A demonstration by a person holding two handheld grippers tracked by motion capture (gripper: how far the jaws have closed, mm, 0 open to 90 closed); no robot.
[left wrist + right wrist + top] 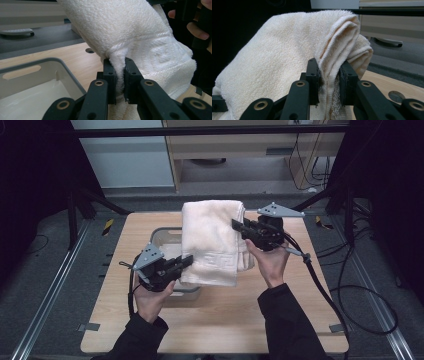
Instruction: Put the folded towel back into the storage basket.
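- Writing or brand marks we can read nowhere; the towel (212,240) carries a woven relief border near its lower edge, but no legible lettering.
- Nearest us, the pale wooden bench (225,315) has rounded corners and round holes in its top.
- Our left gripper (186,262) is closed on the towel's lower left corner; in the left gripper view (120,75) the jaws stand nearly together with a fold of cloth pinched between them.
- Beneath that corner sits a grey plastic bin (165,234), with a slot handle in its wall (30,72).
- Our right gripper (239,227) is clamped on the towel's right edge higher up; its jaws (329,77) grip several layered folds.
- The cream towel hangs folded between both grippers, lifted above bin and bench.
- Beyond the bench lie grey floor, black cables (365,290), a metal frame and wooden furniture (240,145).
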